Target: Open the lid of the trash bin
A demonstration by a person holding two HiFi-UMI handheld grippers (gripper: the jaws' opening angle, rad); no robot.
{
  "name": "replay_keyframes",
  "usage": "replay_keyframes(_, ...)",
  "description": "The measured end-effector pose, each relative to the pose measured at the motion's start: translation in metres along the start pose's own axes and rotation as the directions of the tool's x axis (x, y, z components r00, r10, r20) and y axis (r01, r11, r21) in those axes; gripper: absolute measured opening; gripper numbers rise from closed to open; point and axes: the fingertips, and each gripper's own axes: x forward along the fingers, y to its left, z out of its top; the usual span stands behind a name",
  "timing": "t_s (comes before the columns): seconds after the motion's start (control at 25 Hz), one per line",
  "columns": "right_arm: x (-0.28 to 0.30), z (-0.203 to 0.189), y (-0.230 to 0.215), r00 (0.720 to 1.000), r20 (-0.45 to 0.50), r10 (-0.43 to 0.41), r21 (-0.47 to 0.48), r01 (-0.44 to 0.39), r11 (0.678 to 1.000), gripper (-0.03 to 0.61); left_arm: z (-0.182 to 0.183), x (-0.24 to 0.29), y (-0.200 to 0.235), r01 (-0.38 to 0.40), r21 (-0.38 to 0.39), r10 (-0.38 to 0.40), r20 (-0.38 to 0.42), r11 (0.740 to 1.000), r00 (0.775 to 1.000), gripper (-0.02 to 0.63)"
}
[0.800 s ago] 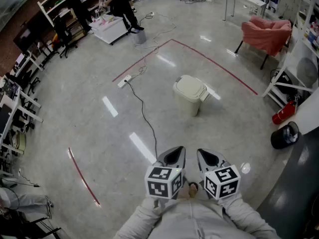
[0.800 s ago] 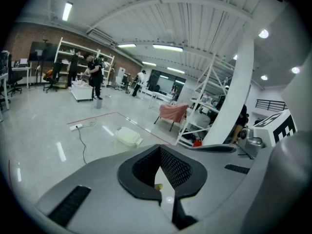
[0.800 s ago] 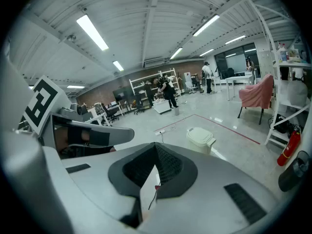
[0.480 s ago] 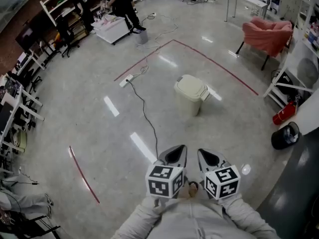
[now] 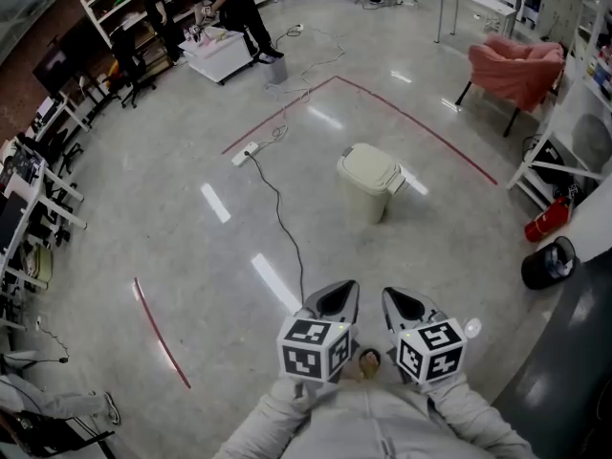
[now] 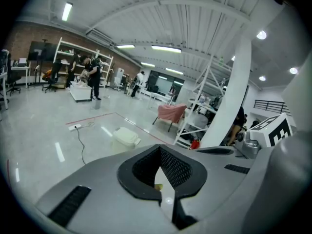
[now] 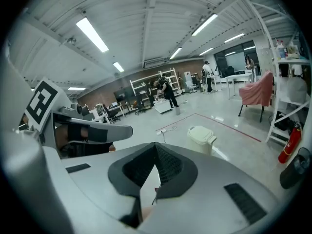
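The cream trash bin (image 5: 367,182) stands on the grey floor a few steps ahead, with its lid down. The left gripper view shows the bin (image 6: 125,138) small and left of centre; in the right gripper view the bin (image 7: 202,138) is right of centre. Low in the head view, my left gripper (image 5: 335,295) and right gripper (image 5: 401,302) sit side by side close to my body, far short of the bin. Both are shut with nothing between the jaws, as the left gripper (image 6: 164,199) and right gripper (image 7: 148,199) show in their own views.
A black cable (image 5: 278,220) runs from a white power strip (image 5: 243,153) across the floor towards me. Red tape lines (image 5: 421,127) mark the floor behind the bin. At the right are a pink-draped chair (image 5: 514,63), a red fire extinguisher (image 5: 545,219) and a black round bin (image 5: 548,261). A person (image 5: 238,8) stands far back.
The head view has drifted slightly, so the bin sits a touch further right. The right gripper has sunk a little. Both stay shut.
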Motion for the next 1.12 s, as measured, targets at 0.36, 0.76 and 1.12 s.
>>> replay_keyframes(0.36, 0.036, 0.011, -0.014, 1.000, -0.030, -0.009, -0.027, 0.008, 1.000, -0.002, 0.023, 0.030, 0.035, 0.011, -0.002, -0.011, 0.007, 1.000, 1.000, 0.006)
replay_keyframes(0.76, 0.125, 0.064, -0.039, 0.998, -0.022, -0.065, -0.022, 0.065, 0.998, -0.002, 0.080, 0.092, 0.102, 0.067, 0.033, -0.066, -0.026, 0.997, 0.997, 0.006)
replay_keyframes(1.12, 0.209, 0.108, -0.062, 0.989, -0.018, -0.145, 0.035, 0.146, 0.989, -0.003, 0.126, 0.144, 0.169, 0.126, 0.067, -0.120, -0.087, 0.990, 0.989, 0.006)
